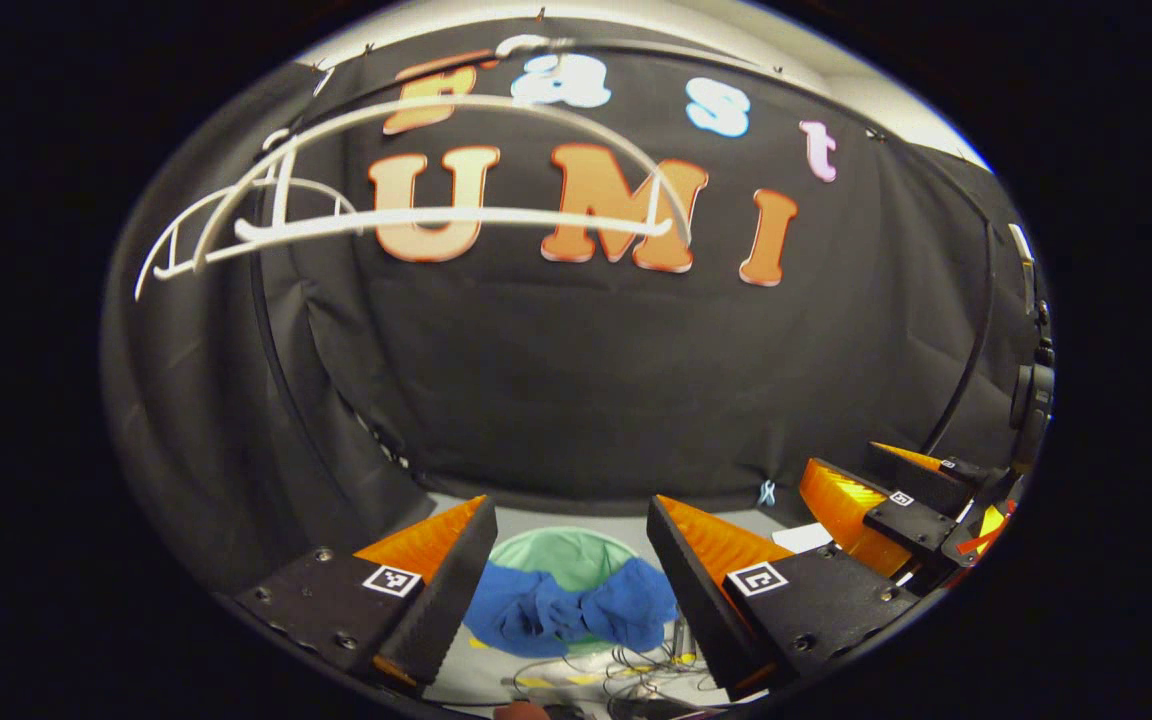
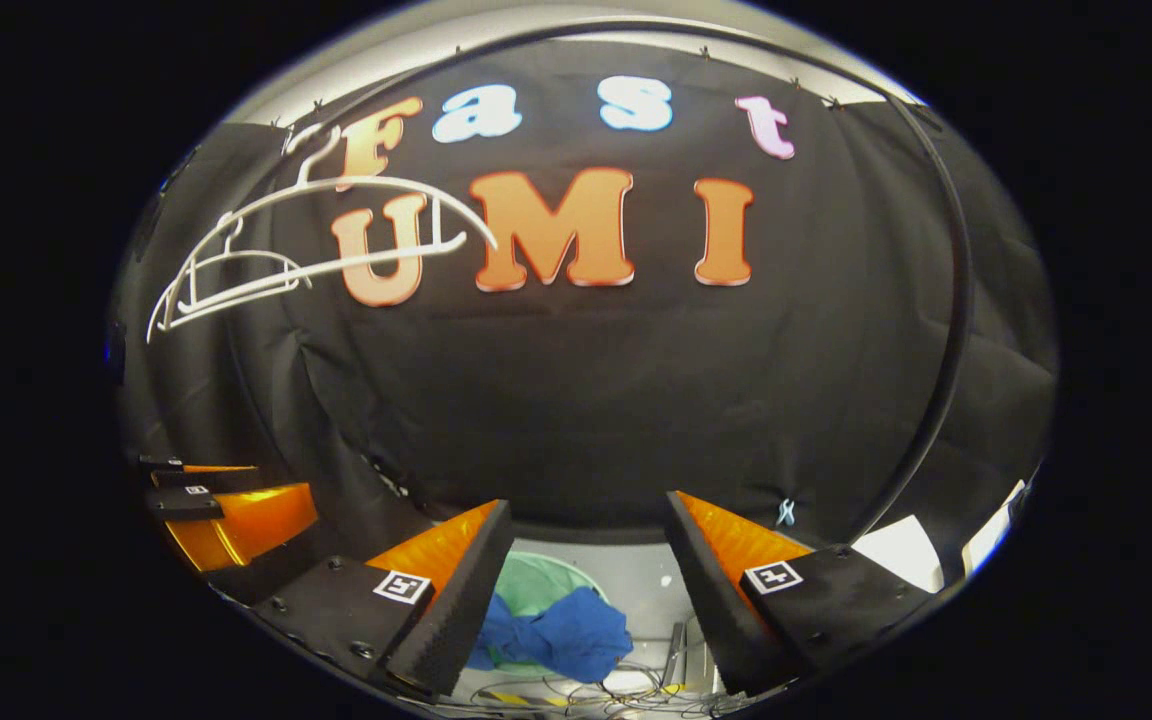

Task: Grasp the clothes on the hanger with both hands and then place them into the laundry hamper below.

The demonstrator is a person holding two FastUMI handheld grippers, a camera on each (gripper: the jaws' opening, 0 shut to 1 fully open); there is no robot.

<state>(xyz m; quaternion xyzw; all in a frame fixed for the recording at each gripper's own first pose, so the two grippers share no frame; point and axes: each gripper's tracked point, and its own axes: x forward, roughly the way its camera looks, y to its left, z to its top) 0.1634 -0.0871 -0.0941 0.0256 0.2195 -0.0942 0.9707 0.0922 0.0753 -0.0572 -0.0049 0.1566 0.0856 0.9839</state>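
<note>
A blue garment (image 1: 568, 610) lies crumpled in the round green laundry hamper (image 1: 561, 548) on the floor below. My left gripper (image 1: 568, 515) hangs open high above it, nothing between its fingers. In the right gripper view the same blue garment (image 2: 561, 632) drapes over the green hamper (image 2: 534, 577), and my right gripper (image 2: 586, 515) is open and empty above it. Bare white hangers (image 1: 456, 220) hang on the rail at upper left, also the hangers (image 2: 336, 235) in the right gripper view. The right gripper (image 1: 871, 495) shows at the right in the left gripper view, the left gripper (image 2: 226, 505) at the left in the right gripper view.
A black curved rail frame (image 2: 946, 330) arcs around the booth in front of the black cloth wall. Loose cables (image 1: 616, 670) lie on the pale floor near the hamper. White sheets (image 2: 896, 550) lie on the floor at the right.
</note>
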